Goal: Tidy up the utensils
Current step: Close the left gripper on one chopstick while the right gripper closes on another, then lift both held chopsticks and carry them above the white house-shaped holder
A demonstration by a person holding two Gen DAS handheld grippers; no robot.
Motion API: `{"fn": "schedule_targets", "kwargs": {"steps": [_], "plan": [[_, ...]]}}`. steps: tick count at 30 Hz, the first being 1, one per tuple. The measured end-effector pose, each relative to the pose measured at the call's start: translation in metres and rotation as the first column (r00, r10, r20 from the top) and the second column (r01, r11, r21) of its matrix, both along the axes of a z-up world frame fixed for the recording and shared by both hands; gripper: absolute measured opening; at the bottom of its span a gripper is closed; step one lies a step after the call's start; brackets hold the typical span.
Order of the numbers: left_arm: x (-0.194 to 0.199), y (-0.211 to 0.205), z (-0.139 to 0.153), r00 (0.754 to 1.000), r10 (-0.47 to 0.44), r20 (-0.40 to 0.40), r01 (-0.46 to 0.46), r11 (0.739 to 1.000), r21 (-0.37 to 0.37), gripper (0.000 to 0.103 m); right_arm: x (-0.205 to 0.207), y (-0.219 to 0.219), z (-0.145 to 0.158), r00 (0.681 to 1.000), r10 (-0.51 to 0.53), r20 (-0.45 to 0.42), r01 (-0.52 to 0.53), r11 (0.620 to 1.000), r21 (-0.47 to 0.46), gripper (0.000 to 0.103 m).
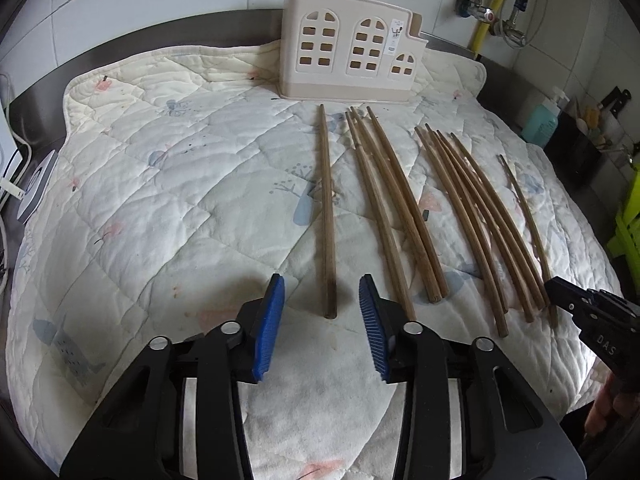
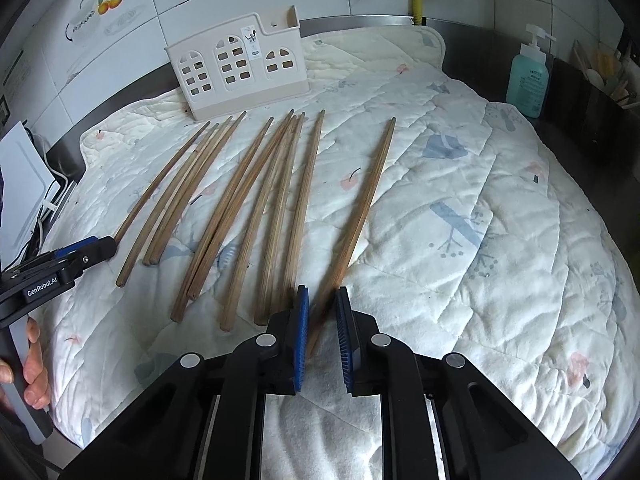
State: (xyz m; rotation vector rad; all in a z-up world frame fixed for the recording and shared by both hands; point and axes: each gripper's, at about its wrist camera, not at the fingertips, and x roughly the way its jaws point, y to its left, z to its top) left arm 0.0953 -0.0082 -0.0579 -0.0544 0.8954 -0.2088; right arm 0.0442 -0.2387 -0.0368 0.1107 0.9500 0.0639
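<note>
While both grippers straddle chopsticks, pickup is the step: left gripper (image 1: 322,312) open around the leftmost chopstick (image 1: 326,208); right gripper (image 2: 323,316) narrowly open astride the rightmost chopstick (image 2: 366,196). Holder (image 1: 352,50) far ahead. Next: close, lift.

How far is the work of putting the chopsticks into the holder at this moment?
Nothing looks done: no chopstick shows in the holder, and the chopsticks lie on the quilted mat. In hand: the right gripper straddles the rightmost chopstick, jaws open. The left gripper straddles the leftmost one, also open. All remain.
</note>
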Motion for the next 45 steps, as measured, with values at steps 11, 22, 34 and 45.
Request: {"fn": "schedule_targets", "kwargs": {"steps": [11, 22, 34, 45], "plan": [[0.024, -0.007, -0.007, 1.0, -0.025, -0.015, 0.025, 1.0, 0.004, 0.021, -0.005, -0.016, 0.0, 1.0, -0.025, 0.004, 0.025, 0.998, -0.057, 0.007], [0.027, -0.017, -0.007, 1.0, 0.001, 0.002, -0.001, 0.998, 0.067, 0.013, -0.009, -0.013, -0.003, 0.999, -0.008, 0.043, 0.011, 0.997, -0.078, 0.007], [0.021, -0.013, 0.003, 1.0, 0.023, 0.01, -0.023, 1.0, 0.002, 0.005, -0.022, -0.02, 0.035, 0.987, 0.008, 0.16, 0.01, 0.994, -0.112, 0.007], [0.011, -0.003, 0.032, 0.995, 0.04, 0.089, -0.035, 0.998, -0.061, 0.004, -0.014, -0.024, 0.09, 0.95, 0.055, 0.308, -0.01, 0.989, -0.145, 0.007]]}}
